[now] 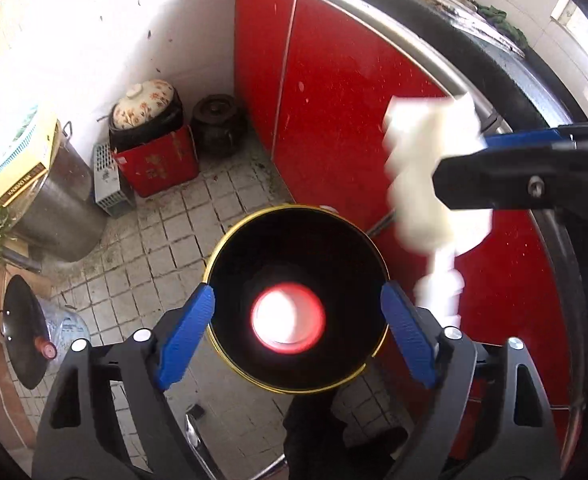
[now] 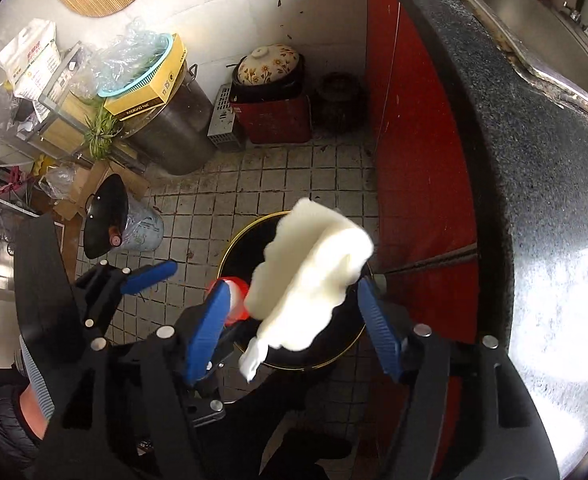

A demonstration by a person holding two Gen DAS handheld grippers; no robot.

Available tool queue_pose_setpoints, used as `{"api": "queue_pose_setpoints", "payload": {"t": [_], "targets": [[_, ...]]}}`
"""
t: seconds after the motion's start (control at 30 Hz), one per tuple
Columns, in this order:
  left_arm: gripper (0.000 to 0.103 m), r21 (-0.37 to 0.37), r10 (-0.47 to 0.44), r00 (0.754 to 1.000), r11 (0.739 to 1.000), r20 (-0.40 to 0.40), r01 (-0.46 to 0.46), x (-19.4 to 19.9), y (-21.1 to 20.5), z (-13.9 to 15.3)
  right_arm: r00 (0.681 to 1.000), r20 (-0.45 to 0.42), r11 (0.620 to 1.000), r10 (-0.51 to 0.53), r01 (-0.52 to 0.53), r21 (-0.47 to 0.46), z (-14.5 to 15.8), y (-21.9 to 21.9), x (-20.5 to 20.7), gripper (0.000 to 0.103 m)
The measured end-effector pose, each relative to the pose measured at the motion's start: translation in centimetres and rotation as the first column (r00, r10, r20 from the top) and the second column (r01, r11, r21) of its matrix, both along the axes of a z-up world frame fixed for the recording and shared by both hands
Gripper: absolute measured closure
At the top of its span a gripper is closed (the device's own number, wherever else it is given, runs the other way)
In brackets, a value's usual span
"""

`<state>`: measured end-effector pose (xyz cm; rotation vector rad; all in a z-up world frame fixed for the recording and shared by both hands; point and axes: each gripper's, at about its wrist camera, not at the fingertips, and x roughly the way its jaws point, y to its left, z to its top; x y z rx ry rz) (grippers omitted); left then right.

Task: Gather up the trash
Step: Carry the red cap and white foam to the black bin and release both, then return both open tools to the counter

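Fingers released on both: left gripper [image 1: 298,320] above bin [image 1: 214,256], red cup [image 1: 288,318] blurred inside; right gripper [image 2: 294,312] spread around loose white tissue [image 2: 306,272] near bin's 2 o'clock rim. Could drift outside toward red cabinet [image 1: 334,120]. Tight at 3 o'clock under counter edge [image 2: 514,160]; open floor [image 1: 154,240] at 10.

Glossy red cabinet [image 1: 334,120], matt tile floor [image 1: 166,248], soft white tissue [image 2: 310,272].

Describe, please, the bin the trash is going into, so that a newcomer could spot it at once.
Start at the red cabinet doors under the dark stone counter. On the tiled floor just in front of them stands the round black bin. Unlike the steel pot and red box by the far wall, it is open-topped with a thin gold rim.
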<state>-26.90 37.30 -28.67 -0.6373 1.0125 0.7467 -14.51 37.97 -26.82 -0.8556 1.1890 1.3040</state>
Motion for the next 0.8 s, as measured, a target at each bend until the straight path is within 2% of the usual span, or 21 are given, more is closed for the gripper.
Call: {"api": "queue_pose_setpoints", "payload": {"t": [0.07, 0.27, 0.43, 0.53, 0.6, 0.67, 0.73, 0.8], "targets": [[0.016, -0.009, 0.007, 1.0, 1.0, -0.003, -0.007, 0.0, 0.1, 0.1, 1.0, 0.018, 1.0, -0.002, 0.002, 0.001, 0.5, -0.4, 0.4, 0.028], [0.016, 0.023, -0.014, 1.0, 1.0, -0.011, 0.015, 0.6, -0.9, 2.2, 0.996, -0.014, 0.995, -0.089, 0.09, 0.05, 4.6, -3.7, 2.5, 0.023], [0.016, 0.1, -0.088, 0.996, 0.991, -0.017, 0.089, 2.5, -3.4, 6.8, 0.981, -0.024, 0.971, -0.192, 0.194, 0.139, 11.1, -9.7, 4.9, 0.019], [0.014, 0.131, -0.148, 0.989, 0.98, -0.014, 0.149, 4.3, -5.8, 10.3, 0.958, -0.008, 0.938, -0.287, 0.283, 0.199, 15.2, -15.3, 7.1, 0.016], [0.012, 0.142, -0.204, 0.979, 0.969, 0.005, 0.202, 5.8, -7.6, 12.6, 0.928, 0.013, 0.902, -0.373, 0.36, 0.237, 17.8, -20.0, 8.9, 0.015], [0.01, 0.159, -0.267, 0.963, 0.953, 0.029, 0.259, 7.8, -9.8, 14.9, 0.882, 0.034, 0.853, -0.47, 0.444, 0.273, 19.7, -24.8, 10.7, 0.014], [0.01, 0.165, -0.34, 0.939, 0.93, 0.058, 0.327, 10.3, -12.1, 16.9, 0.814, 0.054, 0.787, -0.579, 0.54, 0.298, 21.1, -30.0, 12.4, 0.014], [0.01, 0.167, -0.424, 0.902, 0.899, 0.088, 0.406, 13.2, -14.7, 18.5, 0.729, 0.074, 0.71, -0.68, 0.63, 0.315, 22.0, -35.1, 13.7, 0.014]]}}
